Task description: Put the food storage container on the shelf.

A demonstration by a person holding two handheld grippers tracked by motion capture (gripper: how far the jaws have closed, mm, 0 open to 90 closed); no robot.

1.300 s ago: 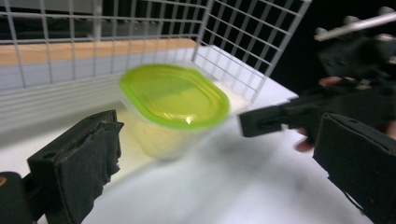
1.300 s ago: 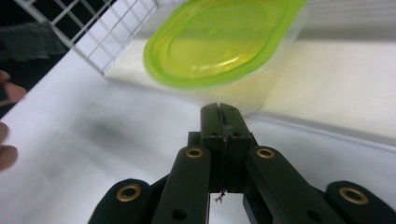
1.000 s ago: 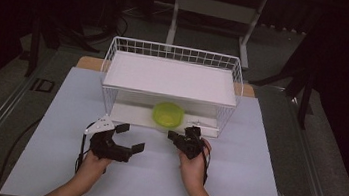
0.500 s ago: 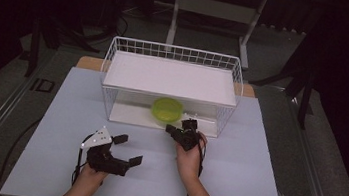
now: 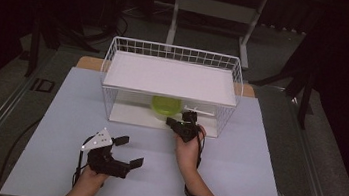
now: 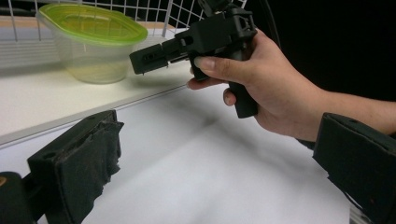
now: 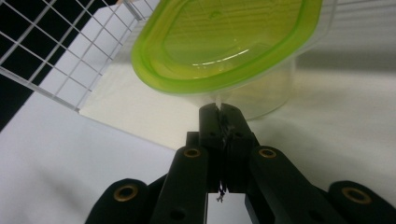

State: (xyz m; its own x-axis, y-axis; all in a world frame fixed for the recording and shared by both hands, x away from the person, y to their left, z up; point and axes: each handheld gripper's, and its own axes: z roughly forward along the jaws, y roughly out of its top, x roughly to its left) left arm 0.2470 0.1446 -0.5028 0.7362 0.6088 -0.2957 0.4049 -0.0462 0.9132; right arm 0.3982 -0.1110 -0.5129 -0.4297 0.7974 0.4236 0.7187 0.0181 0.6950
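A clear tub with a green lid point(image 5: 165, 105) stands on the lower shelf of a white wire rack point(image 5: 175, 53), under its white top panel. My right gripper point(image 5: 170, 122) points at the tub from the front with its jaws shut and nothing between them. In the right gripper view the gripper point(image 7: 219, 112) ends just under the rim of the green lid point(image 7: 224, 42). My left gripper point(image 5: 130, 151) is open over the mat, nearer the person. In the left gripper view its black pads point(image 6: 84, 172) stand wide apart, with the right hand point(image 6: 261, 88) and the tub point(image 6: 91, 39) beyond them.
The rack stands at the back of a pale mat point(image 5: 255, 163) covering the table. Wire mesh walls point(image 7: 42, 42) close the rack's sides and back; its front is open at the lower shelf. Dark stands and floor lie beyond the table.
My right gripper has moved forward to the rack's front, close to the tub. My left gripper has drawn back toward the person and stays open.
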